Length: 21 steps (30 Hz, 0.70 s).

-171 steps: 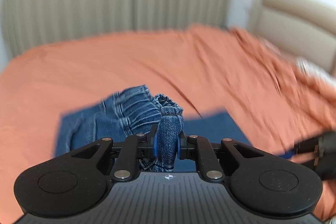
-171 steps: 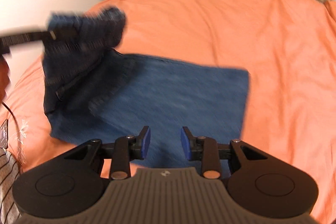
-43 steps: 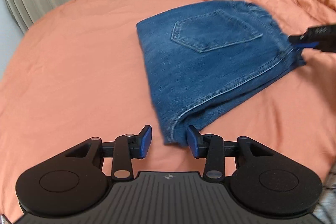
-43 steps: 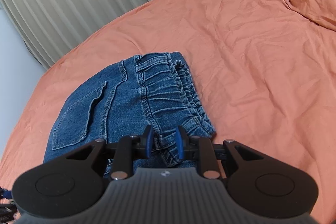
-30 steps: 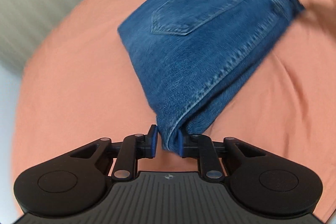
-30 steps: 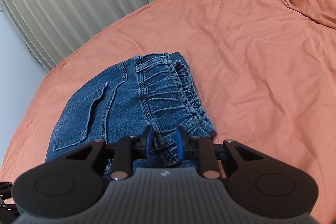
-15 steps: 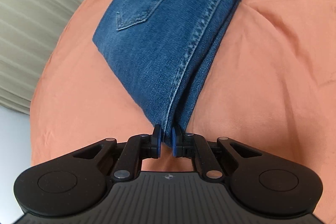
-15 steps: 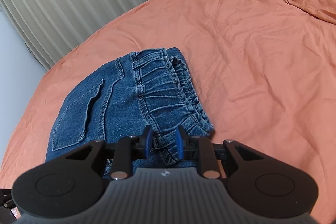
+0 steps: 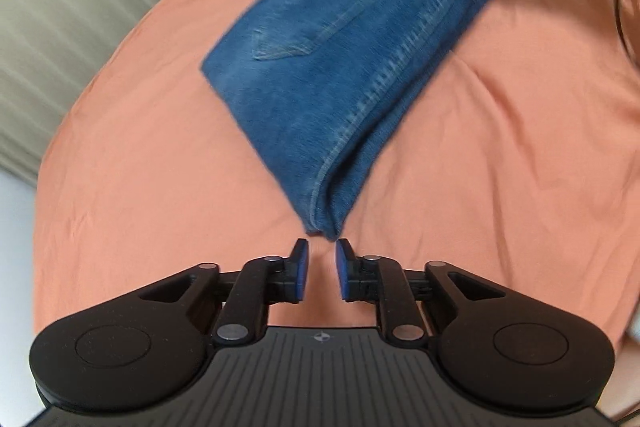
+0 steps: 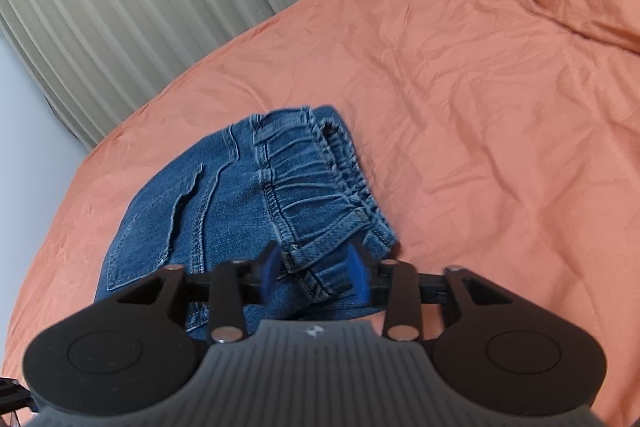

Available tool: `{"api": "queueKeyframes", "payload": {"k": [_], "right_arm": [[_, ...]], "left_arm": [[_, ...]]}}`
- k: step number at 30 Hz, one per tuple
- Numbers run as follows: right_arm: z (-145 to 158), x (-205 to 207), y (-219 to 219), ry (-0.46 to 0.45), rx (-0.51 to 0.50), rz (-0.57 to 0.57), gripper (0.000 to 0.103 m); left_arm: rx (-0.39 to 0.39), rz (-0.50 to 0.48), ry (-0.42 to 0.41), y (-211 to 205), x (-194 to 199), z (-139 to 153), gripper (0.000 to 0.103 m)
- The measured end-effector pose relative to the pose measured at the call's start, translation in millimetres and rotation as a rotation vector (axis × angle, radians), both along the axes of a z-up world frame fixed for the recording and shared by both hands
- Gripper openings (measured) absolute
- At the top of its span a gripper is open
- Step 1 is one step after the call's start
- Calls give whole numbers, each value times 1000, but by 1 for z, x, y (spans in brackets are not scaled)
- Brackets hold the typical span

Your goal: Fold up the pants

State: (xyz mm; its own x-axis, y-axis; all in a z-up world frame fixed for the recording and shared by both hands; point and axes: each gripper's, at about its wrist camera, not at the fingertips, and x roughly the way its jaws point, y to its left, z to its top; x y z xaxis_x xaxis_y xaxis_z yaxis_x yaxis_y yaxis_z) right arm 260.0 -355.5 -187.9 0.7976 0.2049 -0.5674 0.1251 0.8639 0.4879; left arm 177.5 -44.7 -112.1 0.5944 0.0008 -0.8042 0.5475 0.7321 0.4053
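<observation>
We see the folded denim jeans (image 9: pixel 344 67) on the orange bed (image 9: pixel 500 155), soft yet heavy. The left gripper (image 9: pixel 319 269) is opening at six o'clock, empty; the right gripper (image 10: pixel 314 267) is opening, apparently releasing the elastic waistband (image 10: pixel 312 187), the sturdiest hold.

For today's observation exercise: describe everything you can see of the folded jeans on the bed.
The jeans are blue denim with lighter stitching, folded into a compact bundle lying flat on the orange bedsheet. A back pocket faces up, and the gathered elastic waistband forms one end. That waistband sits between the opening jaws of the right hand-held gripper. The left hand-held gripper, also opening, is just clear of the opposite folded corner.
</observation>
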Motion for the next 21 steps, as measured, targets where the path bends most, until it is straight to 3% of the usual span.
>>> {"api": "queueKeyframes", "payload": {"k": [3,5,8,13,16,18,21], "right_arm": [[6,-11,-7,-37,7,-48,58],[5,-15,-18,-45,75,-83,67],[-4,-15,-34,-21,190,-112,73],[-24,-6,-48,47,354,-112,73],[-35,0,-53,83,430,-118,73],[-38,4,-53,90,443,-111,73],[-41,14,-52,96,455,-95,73]], "left_arm": [[-112,66,2,10,12,22,34],[-190,117,1,15,25,35,38],[-349,200,17,25,51,48,52],[-600,366,75,47,97,48,54],[-676,434,106,54,121,36,57],[-702,459,127,56,134,25,64],[-722,493,165,58,149,11,64]]}}
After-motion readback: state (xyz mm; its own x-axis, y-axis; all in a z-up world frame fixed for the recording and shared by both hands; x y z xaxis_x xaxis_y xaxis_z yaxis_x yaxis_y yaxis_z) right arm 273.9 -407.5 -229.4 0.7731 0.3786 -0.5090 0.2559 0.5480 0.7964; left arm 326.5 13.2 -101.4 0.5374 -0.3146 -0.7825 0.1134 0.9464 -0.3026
